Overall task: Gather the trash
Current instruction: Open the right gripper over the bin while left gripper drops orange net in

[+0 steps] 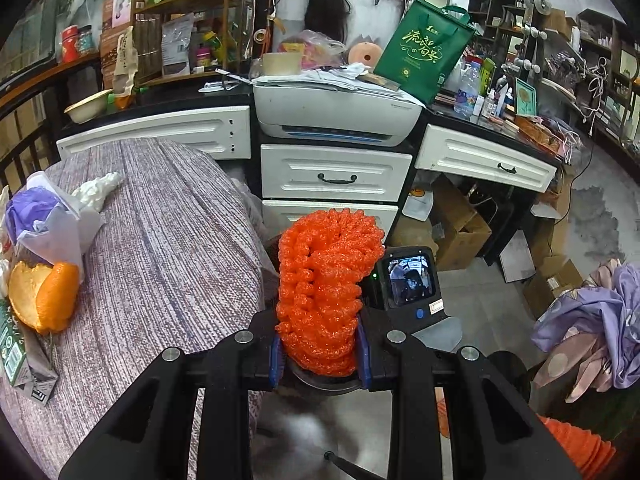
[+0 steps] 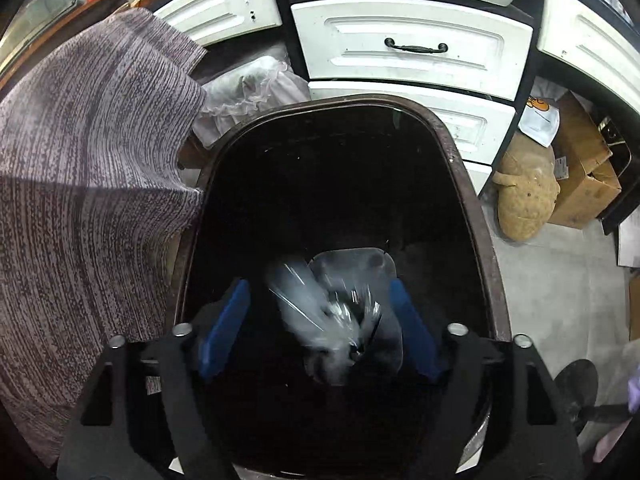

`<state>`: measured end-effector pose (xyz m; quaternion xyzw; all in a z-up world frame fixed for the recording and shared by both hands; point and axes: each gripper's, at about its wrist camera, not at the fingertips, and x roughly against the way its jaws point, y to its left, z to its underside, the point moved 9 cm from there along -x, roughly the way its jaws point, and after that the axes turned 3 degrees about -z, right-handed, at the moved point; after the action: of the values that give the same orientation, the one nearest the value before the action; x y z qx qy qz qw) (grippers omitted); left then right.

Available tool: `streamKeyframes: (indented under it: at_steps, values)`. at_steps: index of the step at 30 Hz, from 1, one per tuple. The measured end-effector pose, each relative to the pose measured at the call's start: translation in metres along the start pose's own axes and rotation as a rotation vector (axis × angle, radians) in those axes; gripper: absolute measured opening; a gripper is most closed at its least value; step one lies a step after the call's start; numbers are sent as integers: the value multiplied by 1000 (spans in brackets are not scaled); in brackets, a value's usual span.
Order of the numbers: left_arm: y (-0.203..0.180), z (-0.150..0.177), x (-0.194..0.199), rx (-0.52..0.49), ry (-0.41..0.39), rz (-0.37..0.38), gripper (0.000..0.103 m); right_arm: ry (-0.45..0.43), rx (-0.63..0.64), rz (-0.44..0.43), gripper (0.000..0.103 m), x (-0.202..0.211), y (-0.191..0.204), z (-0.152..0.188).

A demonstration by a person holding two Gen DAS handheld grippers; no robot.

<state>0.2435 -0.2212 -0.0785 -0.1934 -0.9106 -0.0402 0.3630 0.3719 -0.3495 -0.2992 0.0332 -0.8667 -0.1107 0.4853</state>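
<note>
The left tongs [image 1: 320, 354] point forward and downward past the cloth-covered surface's [image 1: 168, 248] right edge, clamped on an orange foam net [image 1: 326, 292]. The right tongs [image 2: 320, 328] tilt steeply down over the dark bin [image 2: 460, 168], spread apart, a blurred clear plastic piece [image 2: 320, 312] loose between them.

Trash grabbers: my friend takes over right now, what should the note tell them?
Left gripper: shut on the orange foam net.
Right gripper: open above the dark bin; a blurred clear plastic piece sits loose between its fingers, seemingly dropping in.
Still on the table: orange peel, purple and white wrappers, white crumpled paper, a green carton.
Next: probably bin the net, then collect the rest.
</note>
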Motion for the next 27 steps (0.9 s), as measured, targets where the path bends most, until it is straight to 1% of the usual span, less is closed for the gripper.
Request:
streamKeyframes:
  at_steps: [4, 7, 12, 16, 21, 27]
  values:
    - [-7, 1, -5, -8, 6, 7, 27, -45, 24, 6, 76, 23, 1, 0]
    - [-11, 1, -8, -15, 12, 13, 27, -87, 41, 19, 79, 43, -3, 0]
    - [-21, 1, -18, -11, 39, 38, 27, -157, 34, 41, 81, 80, -20, 6]
    - [-27, 2, -26, -18, 57, 40, 27, -193, -4, 66, 81, 102, -42, 15]
    - [-37, 7, -46, -37, 101, 40, 27, -229, -56, 136, 81, 123, -77, 18]
    - [-46, 15, -71, -49, 158, 42, 27, -244, -134, 159, 81, 134, -112, 22]
